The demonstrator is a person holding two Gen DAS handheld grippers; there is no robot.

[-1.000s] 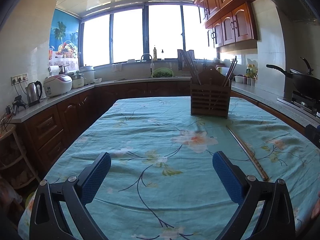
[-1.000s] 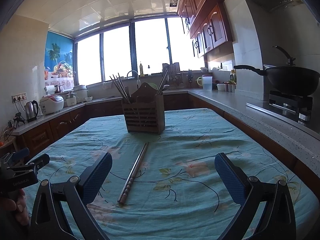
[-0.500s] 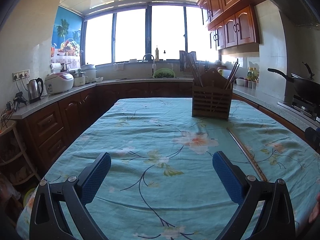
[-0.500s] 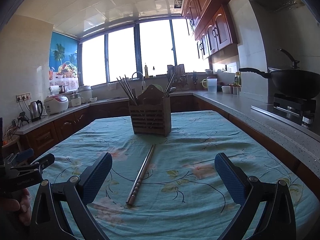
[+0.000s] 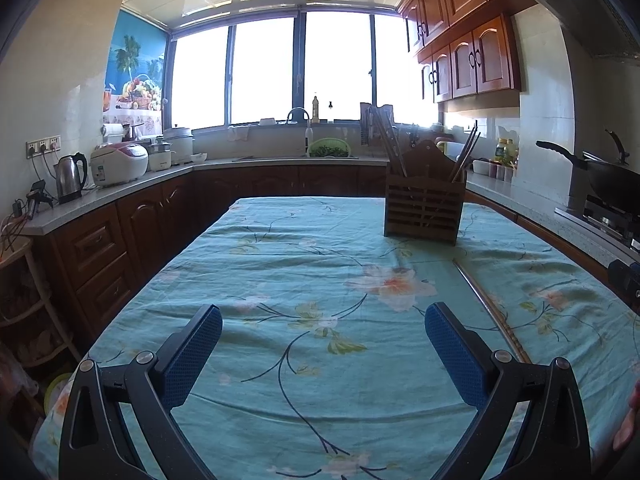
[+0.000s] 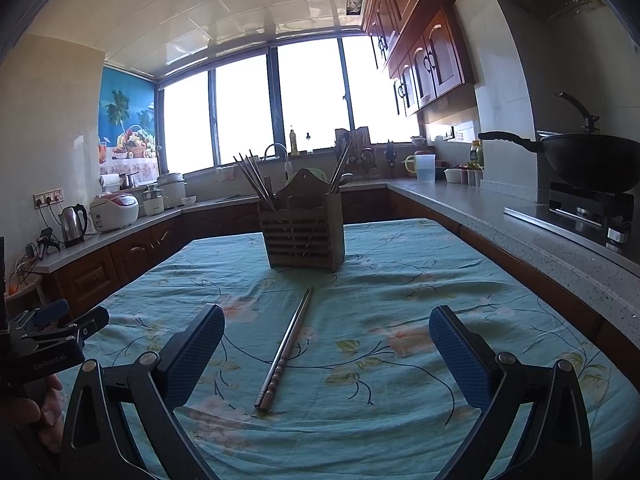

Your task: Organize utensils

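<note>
Kitchen setting; worktop (image 6: 460,280) under a turquoise floral tablecloth (image 5: 280,264), landmark = wooden utensil holder (image 6: 302,236).

Nearest: right gripper (image 6: 326,350), jaws spread wide, nothing between them, hovering above the cloth. Left gripper (image 5: 324,346), jaws likewise spread and empty.

Next out: pair of metal chopsticks (image 6: 285,350) lying flat on the cloth, side by side and touching, in front of the holder, thin tips pointing toward it, thicker ridged ends toward the right gripper. In the left wrist view the same pair (image 5: 490,306) lies in front of the holder, slightly right.

Far: holder stands upright, already carrying several chopsticks in its left and right compartments.

Handling judgement: chopsticks look stiff, light, smooth steel, likely slippery and prone to roll or separate. Best hold probably at the ridged handle section, pinching both together across their width; soft cloth should let a jaw get underneath.

Writing: small lettering on the left gripper body (image 6: 48,364) in the right wrist view, too blurred to read reliably.
</note>
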